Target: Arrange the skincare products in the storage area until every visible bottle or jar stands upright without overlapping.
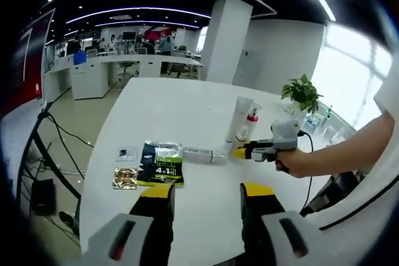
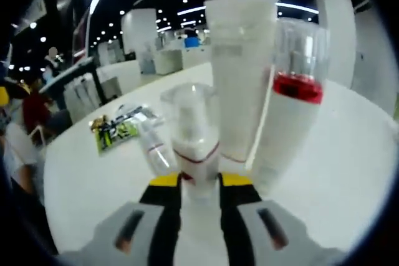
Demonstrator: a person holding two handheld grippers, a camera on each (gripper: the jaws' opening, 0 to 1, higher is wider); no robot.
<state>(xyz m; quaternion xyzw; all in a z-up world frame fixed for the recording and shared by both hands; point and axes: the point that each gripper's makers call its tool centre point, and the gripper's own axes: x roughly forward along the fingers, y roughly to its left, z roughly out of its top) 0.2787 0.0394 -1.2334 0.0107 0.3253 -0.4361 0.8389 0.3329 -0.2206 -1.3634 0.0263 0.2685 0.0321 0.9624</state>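
Gripping a small clear-capped white bottle (image 2: 192, 147) upright on the white desk (image 2: 336, 172), the right gripper (image 2: 199, 182) has its jaws closed; beside it stand a tall white tube (image 2: 240, 73) and a red-banded bottle (image 2: 293, 110). The left gripper (image 1: 206, 194) hovers with jaws apart, holding nothing.

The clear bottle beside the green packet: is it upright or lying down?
Lying down: the clear bottle rests lengthwise on the table, beside the green packet.

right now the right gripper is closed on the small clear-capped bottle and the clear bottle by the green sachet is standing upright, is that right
Not quite. The right gripper does clamp the small clear-capped bottle, but the clear bottle by the green sachet lies on its side on the white table, not upright. The left gripper view shows it.
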